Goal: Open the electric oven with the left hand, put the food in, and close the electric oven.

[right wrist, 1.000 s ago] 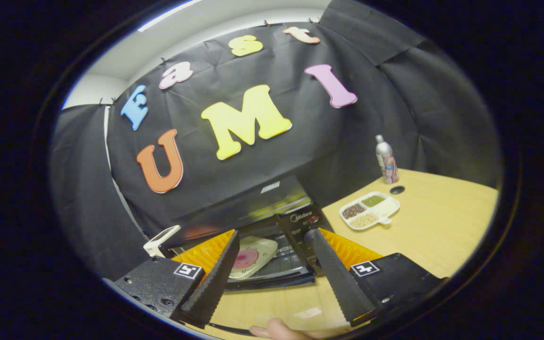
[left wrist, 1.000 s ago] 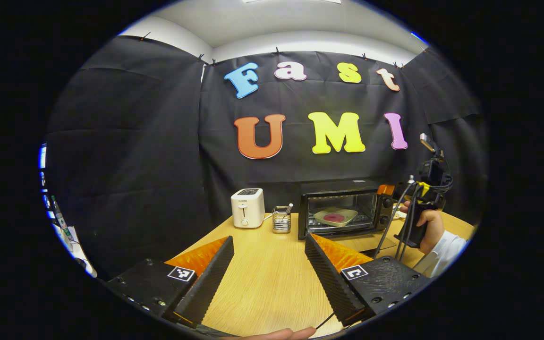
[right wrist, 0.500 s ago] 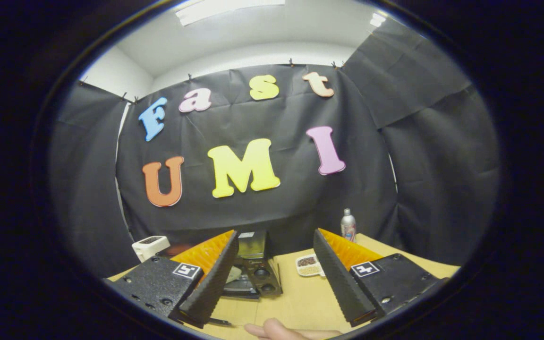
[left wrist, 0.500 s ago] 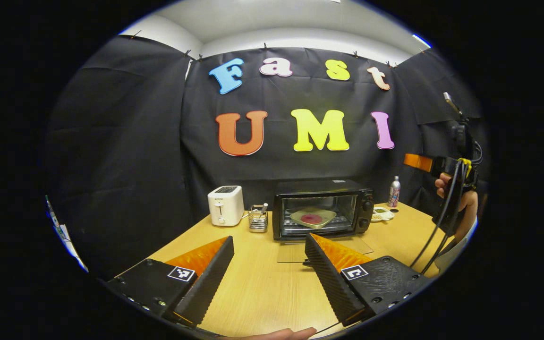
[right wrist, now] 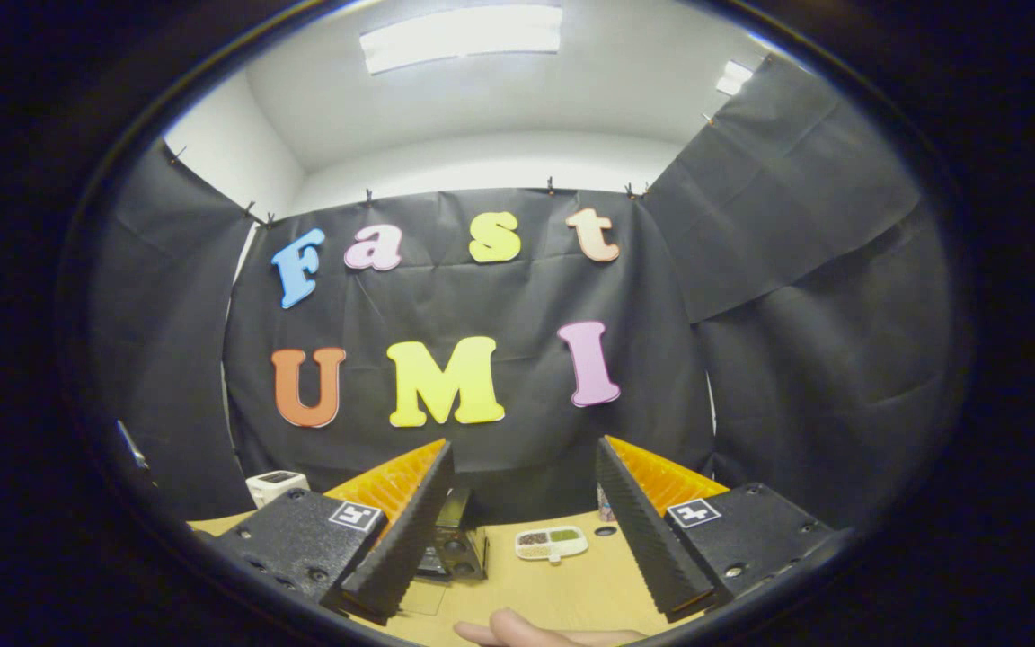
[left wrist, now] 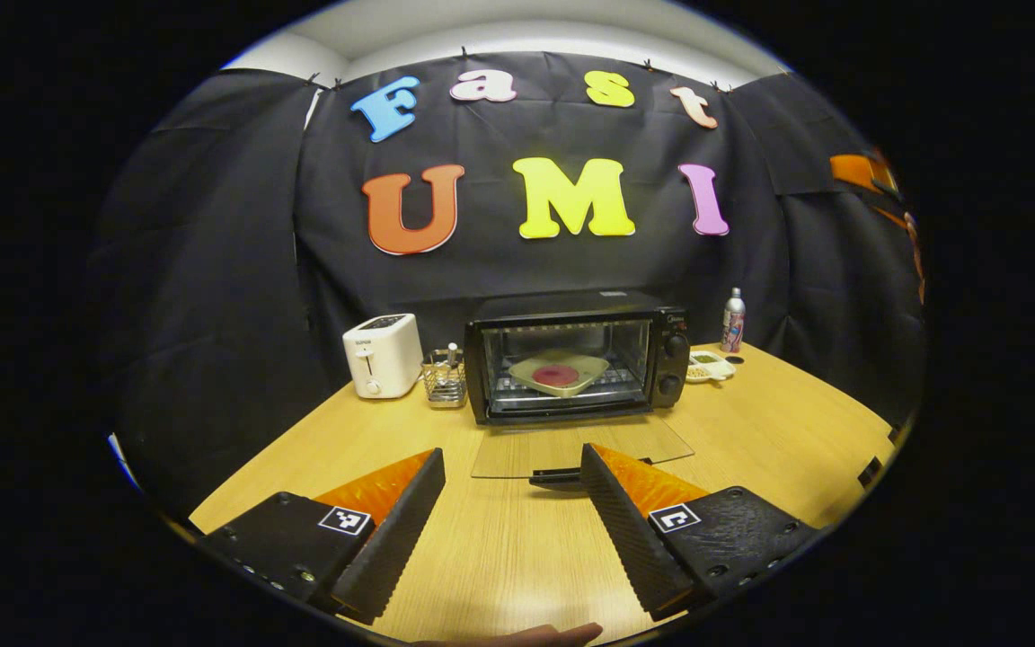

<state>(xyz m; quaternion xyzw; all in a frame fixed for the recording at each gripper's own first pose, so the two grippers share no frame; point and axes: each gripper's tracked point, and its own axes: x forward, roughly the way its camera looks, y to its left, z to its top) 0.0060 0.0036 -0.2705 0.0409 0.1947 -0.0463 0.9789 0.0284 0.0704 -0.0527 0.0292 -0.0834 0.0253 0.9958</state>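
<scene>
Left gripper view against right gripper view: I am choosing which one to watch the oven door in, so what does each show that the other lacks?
Left gripper view: the oven face-on, its glass door folded down flat on the table, a plate of food on the rack inside, a wire basket, a bottle.

Right gripper view: the ceiling light and the oven's knob side, partly hidden behind a finger.

Both: the white toaster, the divided snack tray, the table, open fingers.
</scene>
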